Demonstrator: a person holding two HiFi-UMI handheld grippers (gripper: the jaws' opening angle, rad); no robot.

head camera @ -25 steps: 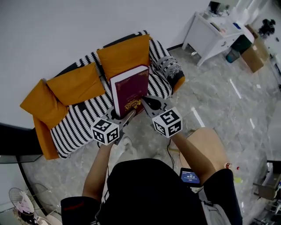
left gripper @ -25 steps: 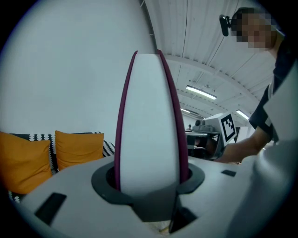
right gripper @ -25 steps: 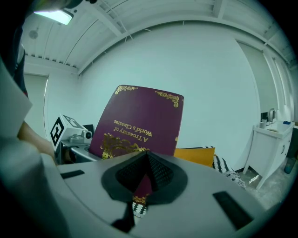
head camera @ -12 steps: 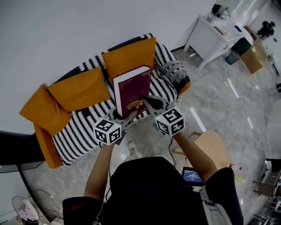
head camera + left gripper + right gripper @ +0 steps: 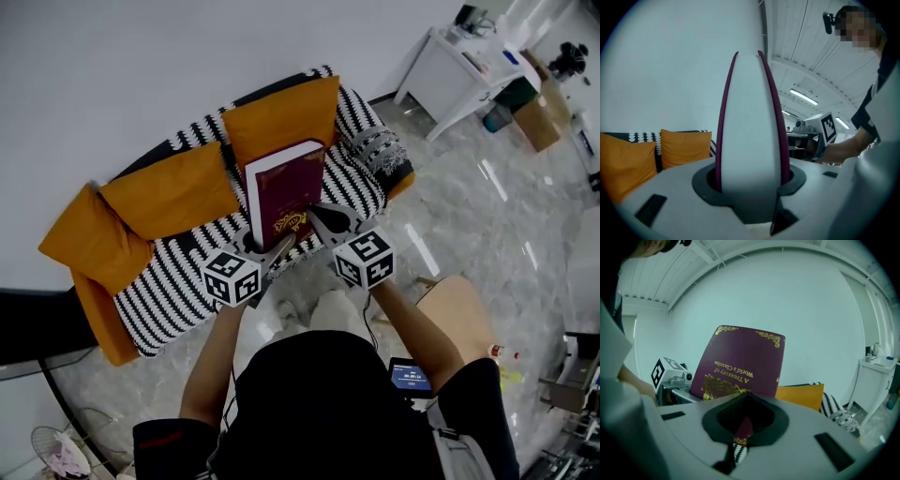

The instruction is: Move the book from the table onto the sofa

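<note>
My left tongs (image 5: 270,248) grasp the book (image 5: 286,187) across its whole thickness, near the bottom edge. My right tongs (image 5: 321,221) are clenched on the lower corner of its dark red cover. The book stands upright between them, over the front part of the sofa (image 5: 178,267), and it seems to me not to rest on the seat yet. I think the good way is to lower both tongs together, lay the book flat on the striped seat in front of the cushions, and only then release. I count three orange cushions (image 5: 169,187), one sofa, one book, two tongs, and one white desk (image 5: 441,75) far at the right.
</note>
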